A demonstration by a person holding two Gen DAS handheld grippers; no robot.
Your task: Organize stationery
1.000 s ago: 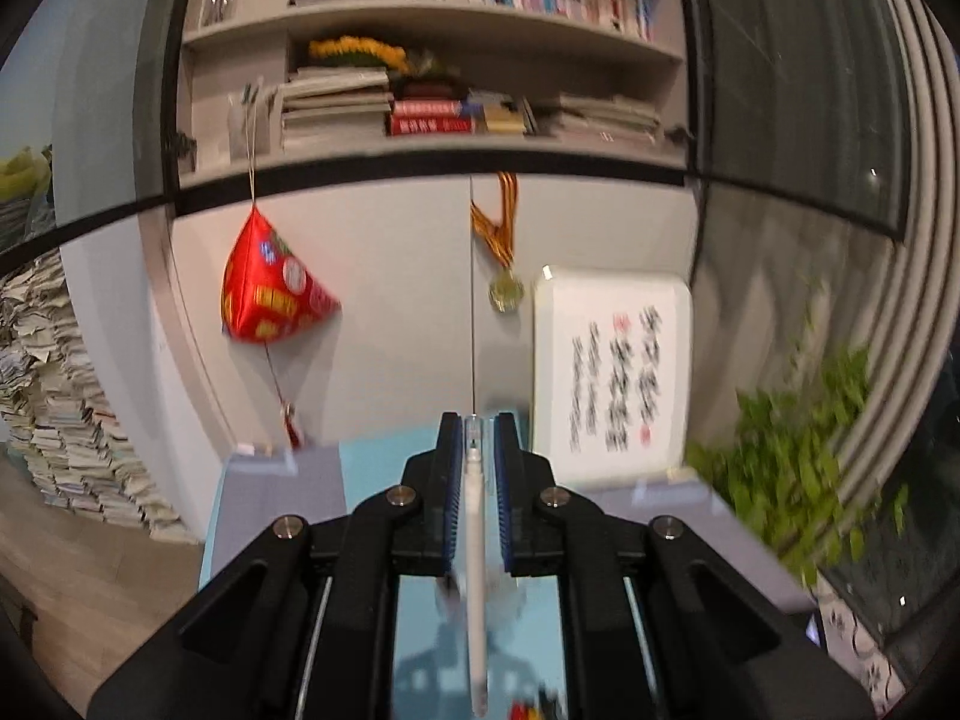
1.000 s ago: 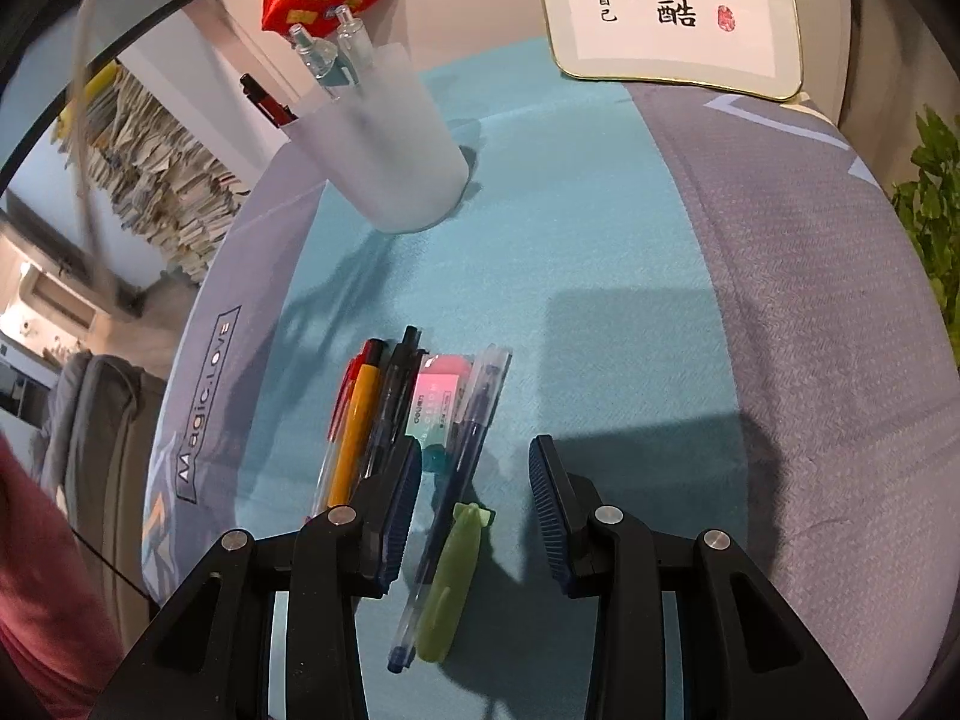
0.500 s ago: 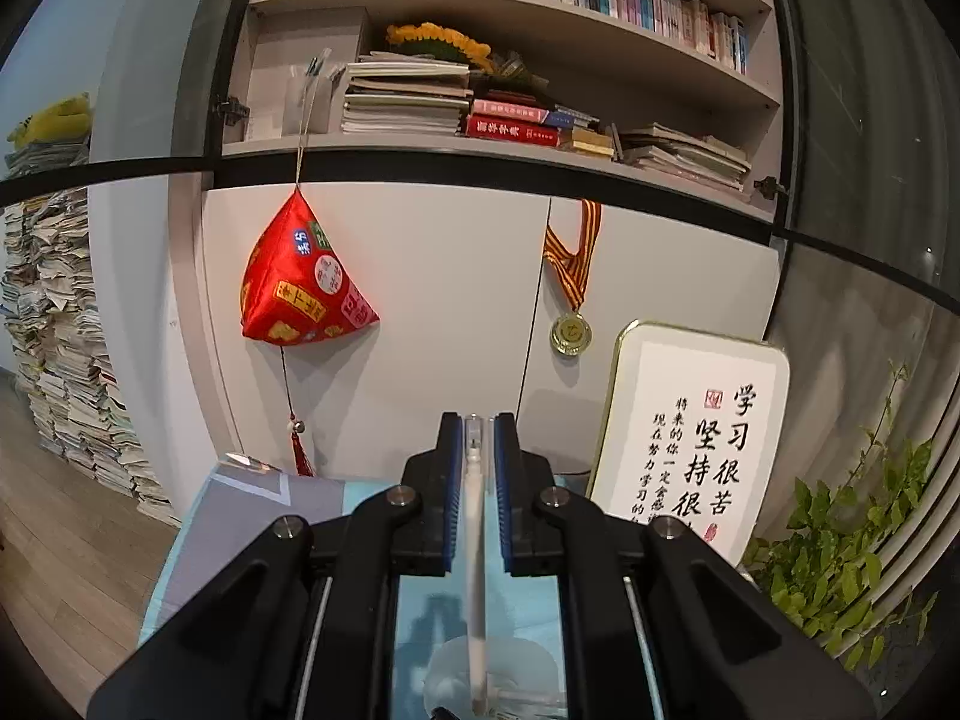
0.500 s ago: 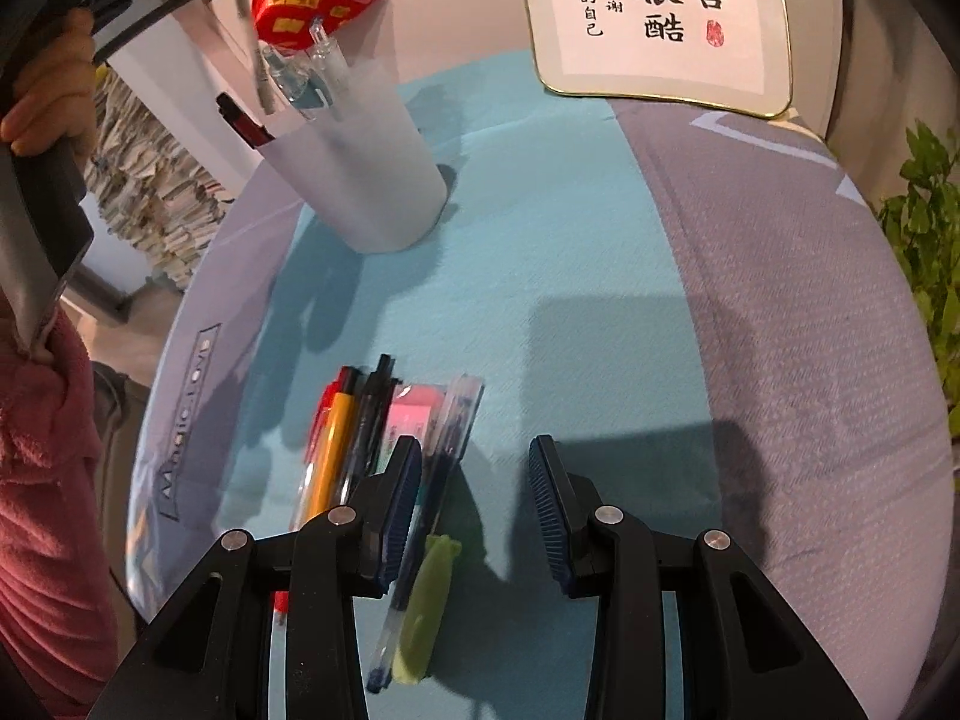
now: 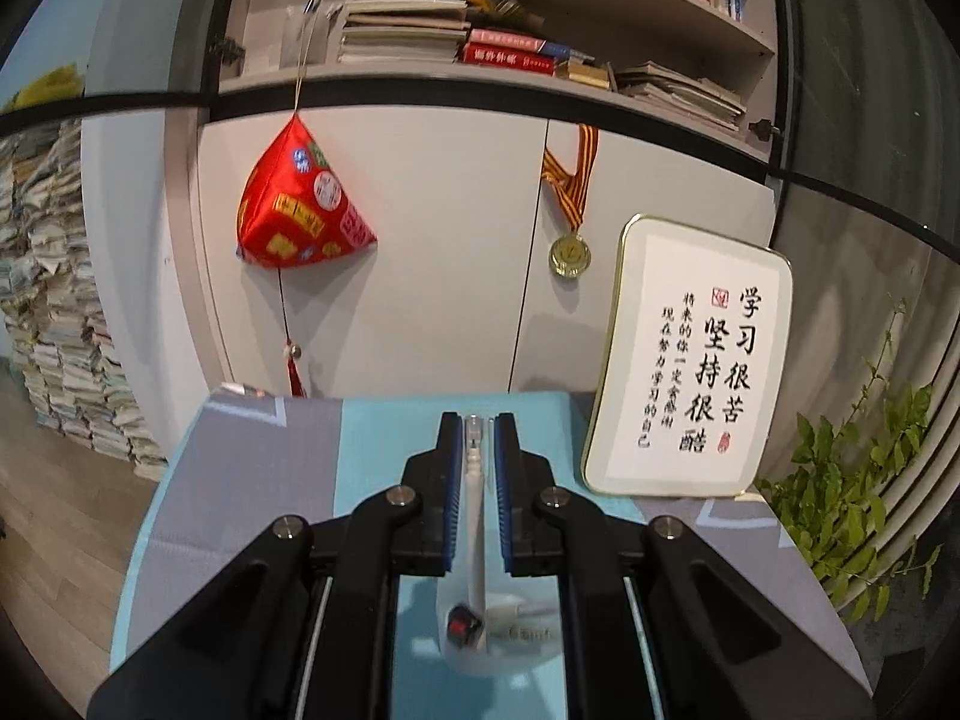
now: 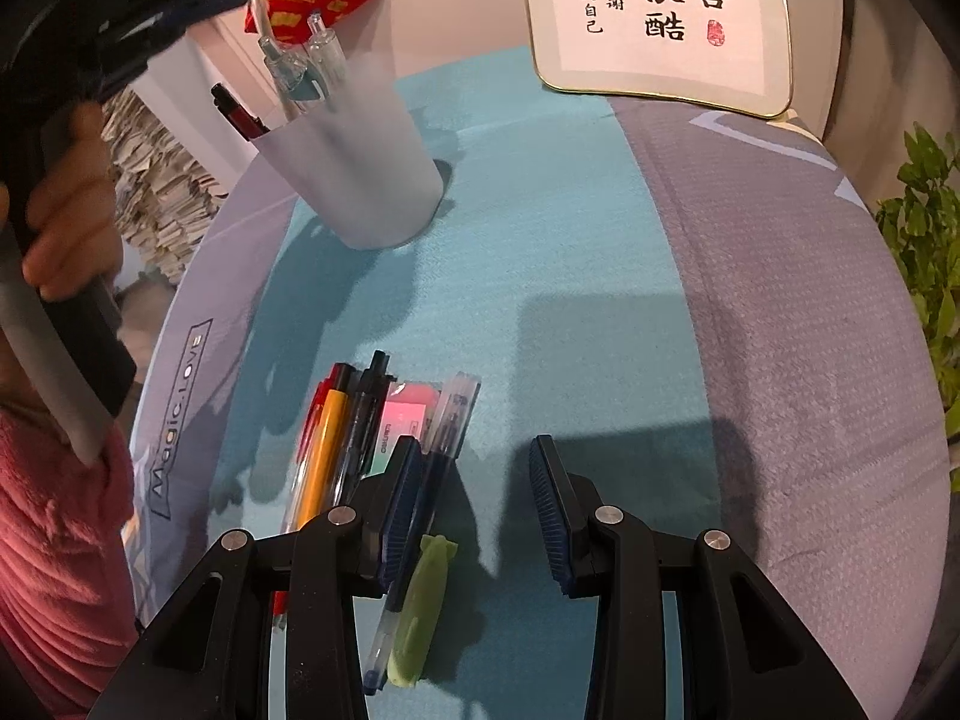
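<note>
The left gripper (image 5: 478,468) is clamped on a white pen (image 5: 475,516) above the frosted pen cup (image 6: 354,156) at the far left. The right gripper (image 6: 474,501) hangs apart, empty, over the near pens (image 6: 354,438), its left finger beside a clear pen (image 6: 441,438).

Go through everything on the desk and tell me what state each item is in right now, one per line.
Left tongs: shut on a white pen, above the cup.
Right tongs: open, empty, over the loose pens.
Cup: upright, several pens standing in it.
Loose pens: lying flat, side by side.
Eraser: flat among the pens.
Green piece: lying beside the clear pen.
Framed plaque: propped upright at the back.
</note>
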